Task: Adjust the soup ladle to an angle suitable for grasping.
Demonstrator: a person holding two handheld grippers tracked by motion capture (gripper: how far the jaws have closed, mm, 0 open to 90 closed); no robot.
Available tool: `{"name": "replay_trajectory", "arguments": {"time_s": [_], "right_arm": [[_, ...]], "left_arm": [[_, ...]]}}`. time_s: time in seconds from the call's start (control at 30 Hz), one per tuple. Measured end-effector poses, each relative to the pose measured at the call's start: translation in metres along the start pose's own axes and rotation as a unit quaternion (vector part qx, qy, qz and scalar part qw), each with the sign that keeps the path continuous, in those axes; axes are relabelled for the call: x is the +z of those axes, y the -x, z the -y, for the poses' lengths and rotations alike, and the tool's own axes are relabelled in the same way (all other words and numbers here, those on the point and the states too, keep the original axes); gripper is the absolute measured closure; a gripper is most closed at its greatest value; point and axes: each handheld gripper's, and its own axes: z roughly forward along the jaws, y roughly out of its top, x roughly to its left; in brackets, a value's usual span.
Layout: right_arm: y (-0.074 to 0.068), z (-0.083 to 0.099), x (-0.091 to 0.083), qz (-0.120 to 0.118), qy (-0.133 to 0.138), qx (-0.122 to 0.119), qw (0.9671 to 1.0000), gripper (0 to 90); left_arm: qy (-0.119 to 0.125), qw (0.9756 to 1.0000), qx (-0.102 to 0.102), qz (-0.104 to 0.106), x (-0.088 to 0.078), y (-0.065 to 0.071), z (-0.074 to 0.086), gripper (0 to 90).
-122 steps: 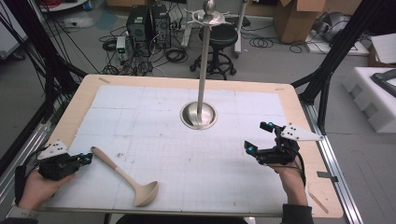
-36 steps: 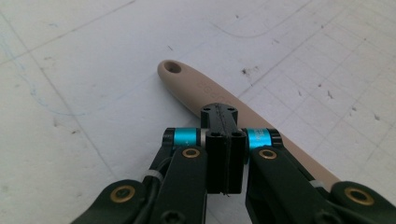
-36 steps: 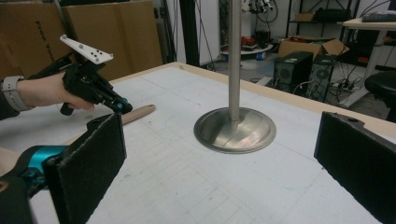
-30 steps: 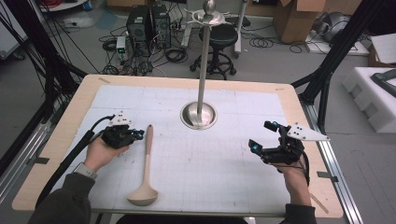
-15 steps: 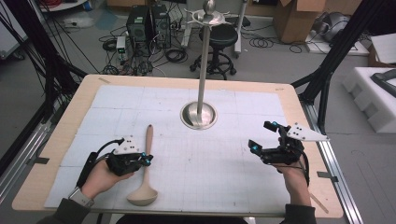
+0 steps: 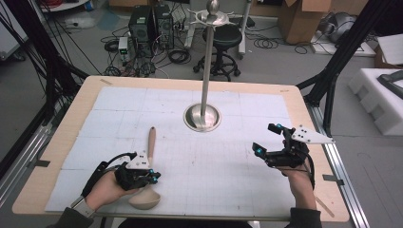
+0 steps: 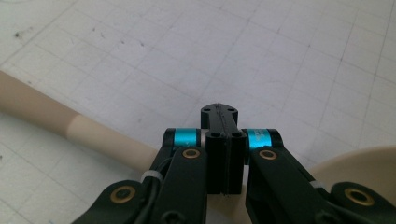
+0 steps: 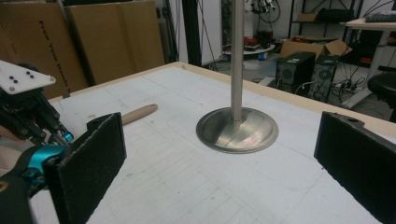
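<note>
— Jaws first: your left gripper (image 6: 153, 176) had them shut, with nothing between, just above the ladle (image 6: 148, 183) where handle meets bowl. Your right gripper (image 6: 267, 138) held them wide apart and bare.

— And the ladle?

— Flat on the tabletop (image 6: 62, 142) near you, handle pointing at the steel stand (image 6: 203, 117), probably its hanging place. Nothing blocked the way between.
</note>
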Motion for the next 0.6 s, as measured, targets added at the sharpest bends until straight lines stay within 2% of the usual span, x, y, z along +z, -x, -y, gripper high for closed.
{"name": "replay_trajectory", "arguments": {"time_s": [0.13, 0.6], "right_arm": [[0.0, 0.0, 0.0, -0.002, 0.002, -0.001, 1.0, 1.2], [-0.002, 0.0, 0.0, -0.002, 0.0, -0.004, 1.0, 1.2]], "left_arm": [[0.0, 1.0, -0.004, 0.0, 0.001, 0.001, 0.002, 89.8], [-0.005, 1.0, 0.008, 0.001, -0.011, 0.002, 0.013, 90.0]]}}
